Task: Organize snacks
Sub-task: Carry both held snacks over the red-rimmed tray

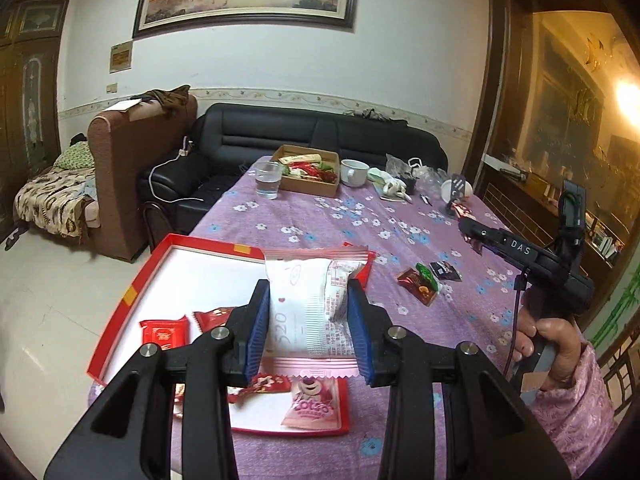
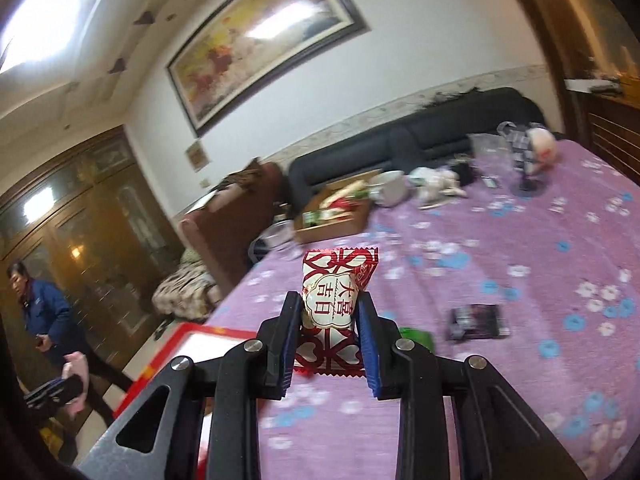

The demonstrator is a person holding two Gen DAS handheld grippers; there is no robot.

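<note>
The desk point(image 1: 320, 224) wears a purple cloth strewn with white and blue flowers. At its left edge lies a red tray point(image 1: 132, 280) with a white floor, carrying small red packets point(image 1: 165, 334) and a pink bear-printed pouch point(image 1: 310, 404). The left claw point(image 1: 308, 320), black with blue pads, clamps a white packet point(image 1: 304, 304) with pink serrated ends. The right claw point(image 2: 330, 340), same colours, pinches a red-and-white packet point(image 2: 332, 300) patterned with hearts

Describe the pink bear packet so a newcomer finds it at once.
On the purple flowered tablecloth lies a red-rimmed tray. The pink bear packet lies at its near right corner. Its neighbours are red wrappers; it alone is pink with a cartoon bear.
</note>
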